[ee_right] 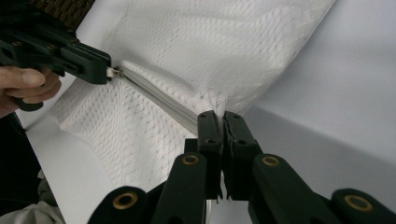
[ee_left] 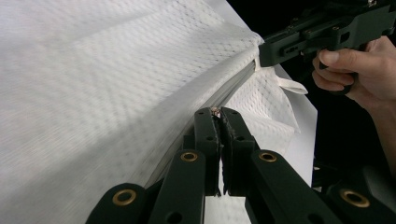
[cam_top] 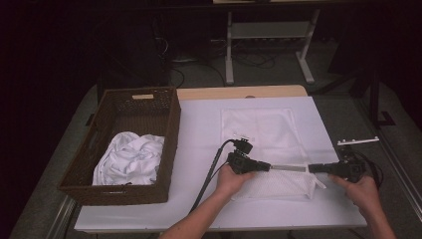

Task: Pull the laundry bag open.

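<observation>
On table (cam_top: 199, 124) | mesh bag (cam_top: 268, 129) zipper (cam_top: 288, 168) stretched between both clamped jaws

- Left gripper (cam_top: 266, 166) low over the table, jaws pressed together, pointing right, gripped by the left hand (cam_top: 230, 180).
- Right gripper (cam_top: 312, 168) pointing left, jaws clamped tight, held by the right hand (cam_top: 359, 189).
- Forearms reaching in from below, grippers tip to tip, near each other.

White table (cam_top: 199, 209): basket (cam_top: 124, 144), mesh bag (cam_top: 268, 149).
</observation>
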The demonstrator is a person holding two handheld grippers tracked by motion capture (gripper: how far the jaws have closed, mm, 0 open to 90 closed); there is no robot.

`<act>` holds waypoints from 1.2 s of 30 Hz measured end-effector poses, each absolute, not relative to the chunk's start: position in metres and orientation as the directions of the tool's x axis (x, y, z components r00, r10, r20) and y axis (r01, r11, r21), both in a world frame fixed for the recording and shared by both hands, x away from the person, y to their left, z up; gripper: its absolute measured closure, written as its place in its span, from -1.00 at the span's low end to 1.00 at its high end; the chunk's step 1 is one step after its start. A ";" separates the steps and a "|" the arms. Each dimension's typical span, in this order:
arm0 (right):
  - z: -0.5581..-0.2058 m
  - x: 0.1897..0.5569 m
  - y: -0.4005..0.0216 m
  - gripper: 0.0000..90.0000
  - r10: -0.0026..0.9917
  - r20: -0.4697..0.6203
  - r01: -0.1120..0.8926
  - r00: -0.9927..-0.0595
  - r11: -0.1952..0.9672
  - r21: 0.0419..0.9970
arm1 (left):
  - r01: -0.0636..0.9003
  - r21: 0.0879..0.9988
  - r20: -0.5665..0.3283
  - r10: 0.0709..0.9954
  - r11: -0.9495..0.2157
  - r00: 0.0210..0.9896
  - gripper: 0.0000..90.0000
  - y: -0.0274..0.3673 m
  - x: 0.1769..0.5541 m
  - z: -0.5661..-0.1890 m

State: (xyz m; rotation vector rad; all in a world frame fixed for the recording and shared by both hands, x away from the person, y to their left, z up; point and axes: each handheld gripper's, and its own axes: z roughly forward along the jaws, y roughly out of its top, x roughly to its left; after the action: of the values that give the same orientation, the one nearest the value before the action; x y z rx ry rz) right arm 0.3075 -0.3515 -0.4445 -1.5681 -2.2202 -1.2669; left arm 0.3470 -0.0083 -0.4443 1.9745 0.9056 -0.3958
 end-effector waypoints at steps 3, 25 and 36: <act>-0.444 0.309 -0.351 0.91 0.720 0.535 0.830 -0.443 0.104 0.548 | 0.726 0.606 -0.566 0.466 -0.325 0.681 0.93 0.005 0.347 -0.443; -0.442 0.315 -0.347 0.91 0.748 0.493 0.823 -0.444 0.122 0.555 | 0.733 0.632 -0.511 0.575 -0.252 0.639 0.92 0.079 0.336 -0.435; -0.444 0.313 -0.347 0.91 0.762 0.471 0.820 -0.445 0.135 0.557 | 0.713 0.650 -0.443 0.632 -0.262 0.636 0.92 0.102 0.322 -0.431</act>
State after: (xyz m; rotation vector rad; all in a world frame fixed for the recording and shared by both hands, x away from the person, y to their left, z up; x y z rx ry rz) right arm 0.3135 -0.3473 -0.4438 -1.6130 -2.3104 -1.2142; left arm 0.3220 0.1017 -0.4309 1.9738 1.0555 -0.1163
